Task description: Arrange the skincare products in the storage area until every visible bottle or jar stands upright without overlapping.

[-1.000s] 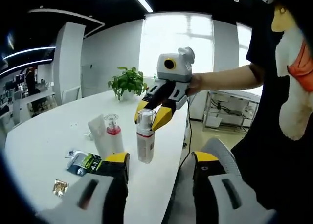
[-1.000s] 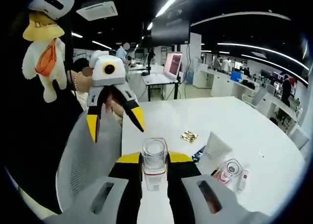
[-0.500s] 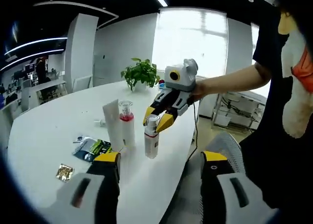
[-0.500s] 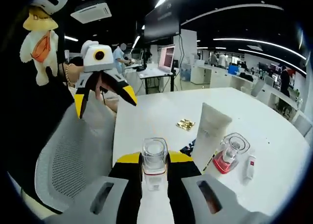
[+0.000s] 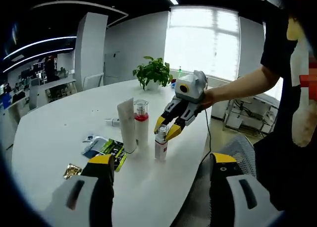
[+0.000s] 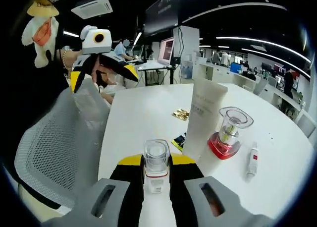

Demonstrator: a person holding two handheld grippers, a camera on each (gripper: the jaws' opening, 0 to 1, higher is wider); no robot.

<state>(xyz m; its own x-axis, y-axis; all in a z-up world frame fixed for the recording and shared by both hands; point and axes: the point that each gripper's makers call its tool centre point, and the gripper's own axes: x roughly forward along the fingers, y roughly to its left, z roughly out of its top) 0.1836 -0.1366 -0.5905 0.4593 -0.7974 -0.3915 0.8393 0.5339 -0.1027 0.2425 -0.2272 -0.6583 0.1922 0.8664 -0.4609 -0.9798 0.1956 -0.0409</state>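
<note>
In the left gripper view we see our right gripper (image 5: pixel 166 128) closed around the cap end of the small clear-capped bottle (image 5: pixel 161 146). The bottle now stands upright with its base at the white table (image 5: pixel 54 133); whether it fully rests there we cannot tell. One second ago it hung higher and much closer to this camera. So we have carried it down, beside the white tube (image 5: pixel 127 124) and the red-collared bottle (image 5: pixel 141 123), which both stand upright just next to it without touching.

In the right gripper view the clear cap (image 6: pixel 156 156) sits between the two closed jaws, and the tube and the red-collared bottle look larger and nearer than before, which agrees with this approach.

Our left gripper (image 6: pixel 101 74) is held up above the mesh chair (image 6: pixel 54 147), jaws spread and holding nothing.

We judge the placing is nearly finished. A small white stick (image 6: pixel 253 160) lies flat on the table, and some flat sachets (image 5: pixel 104 149) lie in front of the tube.
</note>
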